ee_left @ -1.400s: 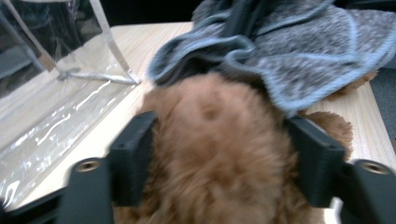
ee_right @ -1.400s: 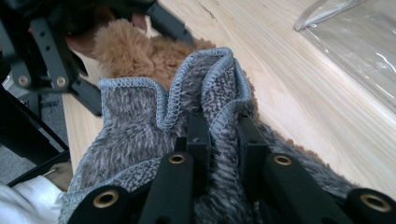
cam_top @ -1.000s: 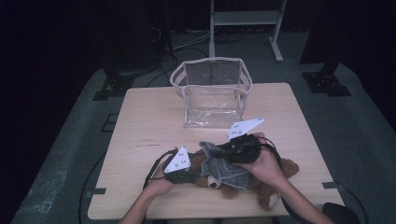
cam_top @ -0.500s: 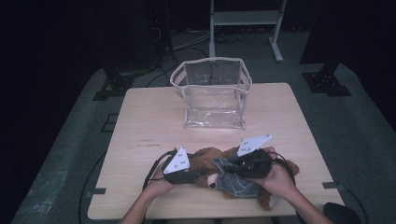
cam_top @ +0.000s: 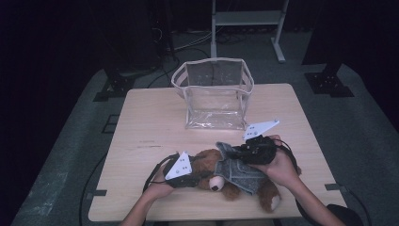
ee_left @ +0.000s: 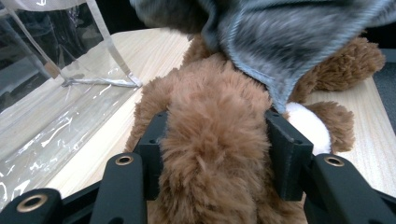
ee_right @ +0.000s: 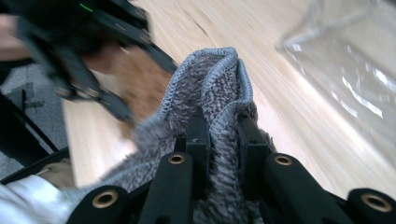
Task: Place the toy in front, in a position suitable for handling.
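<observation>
A brown teddy bear (cam_top: 269, 194) lies near the table's front edge, partly under a grey knitted garment (cam_top: 241, 173). My left gripper (cam_top: 197, 177) is at the bear's left end. In the left gripper view its jaws are shut on a furry brown part of the bear (ee_left: 210, 140), and the grey garment (ee_left: 289, 42) hangs above. My right gripper (cam_top: 231, 150) reaches in from the right and is shut on a folded edge of the grey garment (ee_right: 210, 79). The right gripper view also has the left gripper (ee_right: 93, 60) beyond the bear (ee_right: 140, 74).
A clear plastic bag (cam_top: 214, 94) with a white rim stands open-topped at the middle back of the wooden table (cam_top: 150, 122). It shows as the clear bag (ee_left: 56, 70) to the left and the clear bag (ee_right: 355, 70) to the right. Dark floor and stand legs surround the table.
My right gripper has shifted to the right with the grey garment, drawing it further along the bear's body. The left gripper has stayed where it was, holding the bear.
</observation>
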Available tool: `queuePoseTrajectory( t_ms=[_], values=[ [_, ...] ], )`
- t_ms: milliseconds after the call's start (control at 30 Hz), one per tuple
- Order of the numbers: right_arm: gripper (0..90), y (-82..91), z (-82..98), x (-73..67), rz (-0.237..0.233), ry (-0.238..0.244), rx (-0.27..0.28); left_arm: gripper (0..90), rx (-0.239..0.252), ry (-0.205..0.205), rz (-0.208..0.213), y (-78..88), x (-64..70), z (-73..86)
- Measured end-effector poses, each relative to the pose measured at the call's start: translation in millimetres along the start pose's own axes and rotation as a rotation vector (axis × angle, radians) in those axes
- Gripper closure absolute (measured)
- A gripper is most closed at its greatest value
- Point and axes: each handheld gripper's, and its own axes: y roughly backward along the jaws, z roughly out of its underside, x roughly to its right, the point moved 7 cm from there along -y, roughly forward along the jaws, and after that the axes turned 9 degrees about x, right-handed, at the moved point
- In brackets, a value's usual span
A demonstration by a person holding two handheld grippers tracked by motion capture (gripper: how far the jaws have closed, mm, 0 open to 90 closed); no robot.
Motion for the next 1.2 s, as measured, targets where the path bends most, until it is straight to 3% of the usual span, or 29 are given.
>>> queuePoseTrajectory(
  t_ms=[67,200,333,467,533,667,767,867,900,933,1067,1133,1200],
  values=[
    [77.9,0.5,9.4,2.1,-0.025,-0.043,0.008,48.5,-0.004,-0.005,0.005,0.3,-0.2,0.3],
    [77.9,14.9,19.9,-0.3,-0.028,-0.054,0.027,48.5,0.003,-0.012,0.013,0.8,2.0,-0.1],
    [77.6,33.9,17.3,13.7,0.036,-0.085,0.07,48.5,0.011,-0.001,0.02,1.4,1.0,0.5],
    [77.6,31.2,27.9,26.0,0.051,-0.136,0.07,47.0,0.015,0.023,0.022,1.3,0.1,0.3],
    [77.7,28.0,34.1,26.3,0.044,-0.147,0.073,40.3,0.012,0.058,0.019,0.9,-2.8,-1.0],
    [78.3,23.8,40.9,19.0,0.038,-0.136,0.072,18.5,-0.008,0.166,0.035,-3.2,-6.6,-7.2],
    [78.9,22.5,44.7,7.6,0.026,-0.099,0.061,12.3,-0.033,0.163,0.048,-9.5,-6.1,-10.3],
    [79.0,23.8,48.5,-2.2,0.018,-0.072,0.052,9.1,-0.096,0.19,0.106,-19.9,-0.3,-8.2],
    [79.0,24.6,49.8,-3.9,0.014,-0.071,0.053,8.5,-0.117,0.18,0.114,-23.4,2.7,-5.9],
    [78.9,25.0,50.9,-4.5,0.013,-0.074,0.058,9.4,-0.134,0.136,0.1,-25.3,4.7,-4.1],
    [78.5,27.7,48.0,4.3,0.01,-0.112,0.081,42.0,-0.142,0.038,0.049,-22.6,-0.1,-7.1],
    [78.2,29.3,40.3,13.7,0.007,-0.131,0.093,47.1,-0.132,-0.016,0.014,-24.3,-5.7,-10.0],
    [78.2,29.1,31.4,24.0,0.007,-0.148,0.102,47.9,-0.108,-0.044,0.002,-27.1,-12.1,-14.6]
  ],
)
